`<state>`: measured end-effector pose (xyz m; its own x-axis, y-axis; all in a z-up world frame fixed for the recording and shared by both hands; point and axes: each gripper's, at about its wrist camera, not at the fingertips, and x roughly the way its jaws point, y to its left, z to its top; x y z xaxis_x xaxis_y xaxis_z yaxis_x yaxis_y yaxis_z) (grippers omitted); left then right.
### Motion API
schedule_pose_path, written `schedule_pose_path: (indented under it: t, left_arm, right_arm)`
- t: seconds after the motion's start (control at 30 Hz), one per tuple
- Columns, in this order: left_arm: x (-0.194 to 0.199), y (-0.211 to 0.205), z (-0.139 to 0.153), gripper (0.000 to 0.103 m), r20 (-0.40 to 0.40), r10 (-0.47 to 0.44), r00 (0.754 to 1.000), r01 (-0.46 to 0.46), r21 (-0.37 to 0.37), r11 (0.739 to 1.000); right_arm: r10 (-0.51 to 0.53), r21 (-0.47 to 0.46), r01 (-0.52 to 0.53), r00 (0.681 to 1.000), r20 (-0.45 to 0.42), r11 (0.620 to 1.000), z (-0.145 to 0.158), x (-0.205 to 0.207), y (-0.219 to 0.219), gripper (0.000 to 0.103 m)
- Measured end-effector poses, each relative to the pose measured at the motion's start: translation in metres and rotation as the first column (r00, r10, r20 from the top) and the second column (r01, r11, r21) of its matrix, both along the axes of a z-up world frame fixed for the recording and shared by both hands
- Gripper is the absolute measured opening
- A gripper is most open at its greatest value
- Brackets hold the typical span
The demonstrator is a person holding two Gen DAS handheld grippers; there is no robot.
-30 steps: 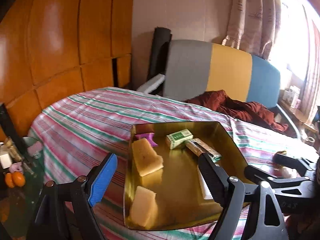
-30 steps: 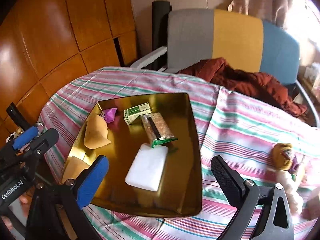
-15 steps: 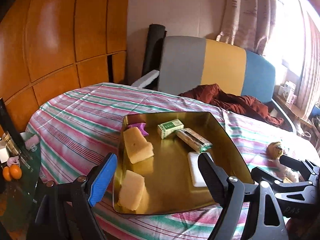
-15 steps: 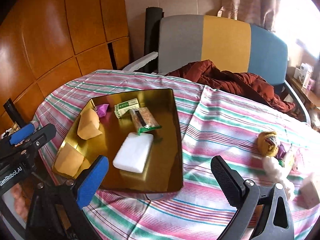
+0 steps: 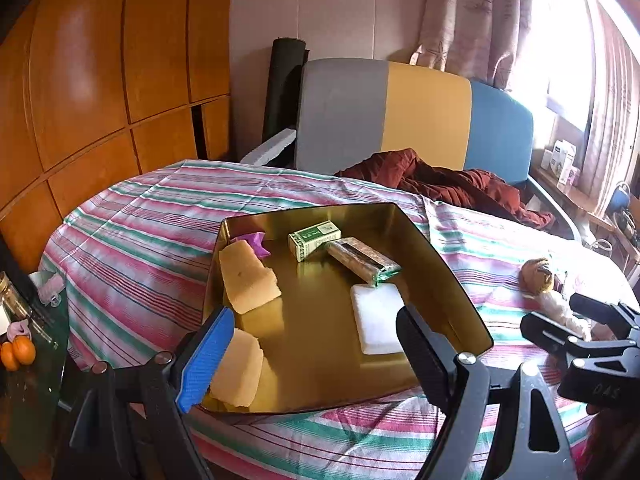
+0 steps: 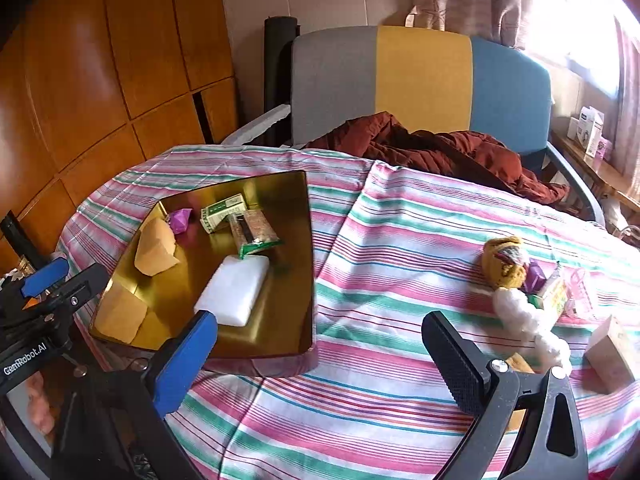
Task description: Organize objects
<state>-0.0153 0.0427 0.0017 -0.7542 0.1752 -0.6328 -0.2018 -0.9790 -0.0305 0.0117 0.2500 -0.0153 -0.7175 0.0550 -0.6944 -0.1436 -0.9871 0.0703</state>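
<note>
A gold tray (image 5: 316, 296) (image 6: 286, 280) lies on the striped tablecloth. It holds two yellow sponges (image 5: 246, 276) (image 5: 238, 366), a purple wrapper (image 5: 256, 240), a green box (image 5: 314, 238), a snack bar (image 5: 362, 260) and a white block (image 5: 378, 318). My left gripper (image 5: 316, 358) hovers open over the tray's near edge, holding nothing. My right gripper (image 6: 320, 364) is open and empty above the cloth, right of the tray. Loose at the right lie a yellow knitted toy (image 6: 504, 260), a white fluffy piece (image 6: 528, 320), a small purple box (image 6: 536, 274) and a beige block (image 6: 612, 352).
A grey, yellow and blue chair (image 6: 420, 80) with a dark red garment (image 6: 440, 152) stands behind the table. Wooden wall panels (image 5: 100, 80) run along the left. A glass side table with oranges (image 5: 18, 354) sits low at the left. The left gripper (image 6: 44, 292) shows beside the tray.
Both grippers have drawn back from the tray, still open. In the right wrist view the tray has slid leftward and the loose objects at the right have come into view.
</note>
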Motion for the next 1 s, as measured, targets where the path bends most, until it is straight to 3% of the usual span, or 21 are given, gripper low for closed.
schedule_pose_path:
  t: [0.43, 0.67, 0.9, 1.0]
  left_arm:
    - [0.005, 0.020, -0.003, 0.084, 0.020, -0.067, 0.998, 0.067, -0.014, 0.998]
    - [0.010, 0.035, -0.006, 0.084, 0.030, -0.118, 0.993, 0.118, -0.025, 0.993]
    - [0.016, 0.051, -0.008, 0.084, 0.038, -0.192, 0.981, 0.193, -0.027, 0.981]
    - [0.018, 0.059, -0.011, 0.084, 0.051, -0.218, 0.975, 0.220, -0.035, 0.975]
  right_arm:
    - [-0.054, 0.010, 0.053, 0.998, 0.015, 0.999, -0.003, 0.009, 0.027, 0.103]
    - [-0.132, -0.007, 0.133, 0.991, 0.037, 0.991, -0.005, 0.023, 0.064, 0.103]
    - [-0.272, -0.043, 0.276, 0.960, 0.071, 0.960, -0.006, 0.053, 0.127, 0.103]
    - [-0.356, -0.052, 0.360, 0.932, 0.071, 0.931, -0.002, 0.073, 0.161, 0.103]
